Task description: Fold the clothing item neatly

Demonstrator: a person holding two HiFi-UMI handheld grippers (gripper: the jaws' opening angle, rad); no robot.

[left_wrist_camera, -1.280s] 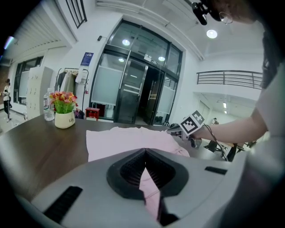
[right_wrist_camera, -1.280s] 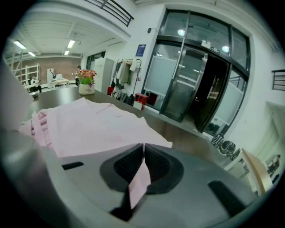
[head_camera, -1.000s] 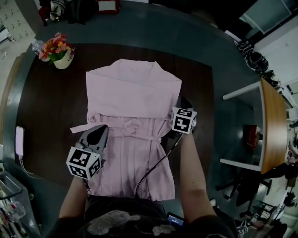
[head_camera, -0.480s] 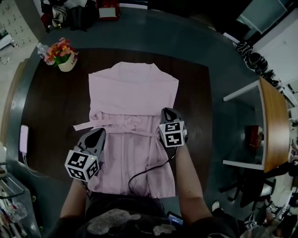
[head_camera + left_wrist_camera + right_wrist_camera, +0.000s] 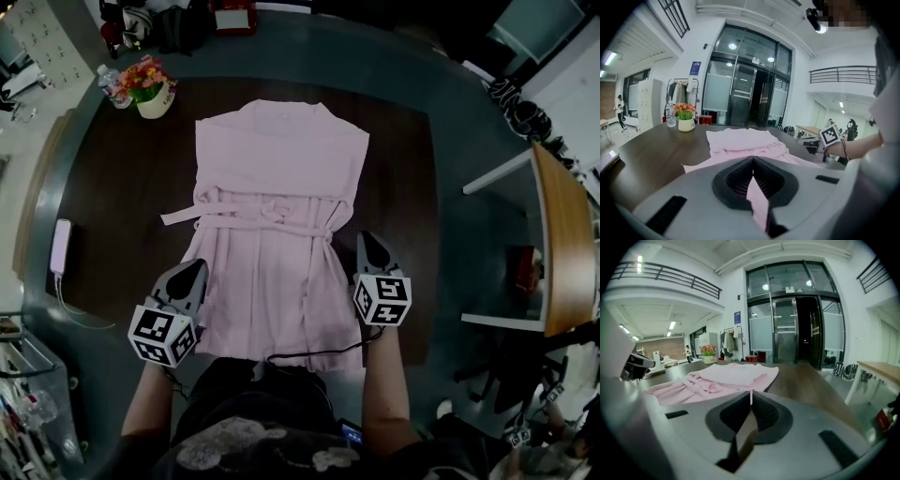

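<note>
Pink robe (image 5: pixel 281 178), soft, belted, pleated, left claw (image 5: pixel 198 265) and right claw (image 5: pixel 364 237) pinching it

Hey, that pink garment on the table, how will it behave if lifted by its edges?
Probably floppy: the pink garment lies flat and creased, so it should sag between the left gripper and right gripper. Likely light, being thin. Its tied belt ends may dangle.

The left forearm (image 5: pixel 148 398) and right forearm (image 5: pixel 386 384) reach out bare from the near side, set apart. The left gripper (image 5: pixel 194 269) points far and slightly down, fingers closed on a fold of the pink garment (image 5: pixel 281 169). The right gripper (image 5: pixel 368 240) points likewise, its fingers pinching a thin sliver of it.
</note>
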